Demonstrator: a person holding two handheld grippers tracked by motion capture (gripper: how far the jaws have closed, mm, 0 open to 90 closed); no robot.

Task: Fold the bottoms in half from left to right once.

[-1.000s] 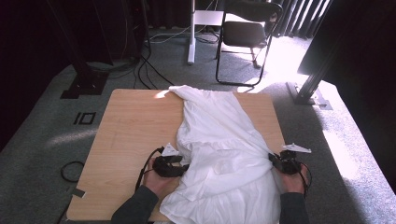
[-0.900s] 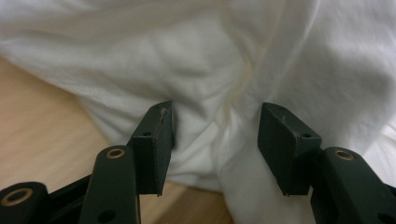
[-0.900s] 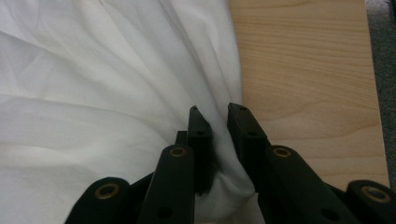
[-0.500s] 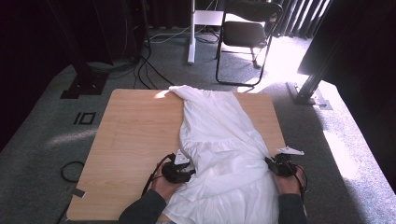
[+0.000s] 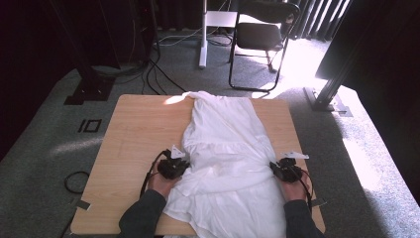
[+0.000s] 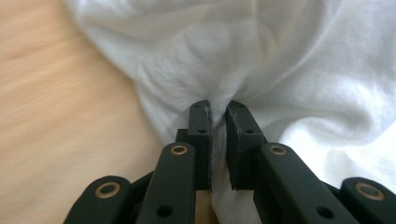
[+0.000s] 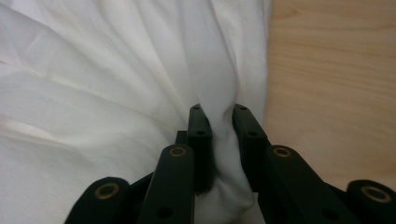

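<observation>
Seen from the high view, we hold a pair of tongs in each hand at the near edge of the wooden table point(image 5: 133, 134), both set against a white garment point(image 5: 225, 144) spread lengthwise down the table's middle, from the far edge to the near edge, where its hem spills over. The cloth lies closer to the right edge than to the left, with bare wood wide open on the left side.

Our left tongs point(image 5: 179, 166) meet the garment's left border near the near-left part of the table, our left hand point(image 5: 162, 182) behind them in a dark sleeve. In the left gripper view, the left tongs point(image 6: 218, 108) have just been closing, and a bunched fold of the white fabric point(image 6: 261, 60) is now pinched between the two black pads, which stand almost together with cloth puckering around their tips. Blond wood point(image 6: 60, 116) fills the side beyond the fabric's border.

Our right tongs point(image 5: 275, 167) sit at the garment's right border, not far from the table's right edge, with our right hand point(image 5: 295, 188) behind them. In the right gripper view, the right tongs point(image 7: 219, 109) are clenched on a thicker ridge of the fabric point(image 7: 102, 79), which rises between the pads and gathers into creases running away from them; the wood point(image 7: 331, 79) lies just beside the gripped border.

Beyond the far edge stand a folding chair point(image 5: 260, 37) and cables point(image 5: 148, 64) on grey carpet.
</observation>
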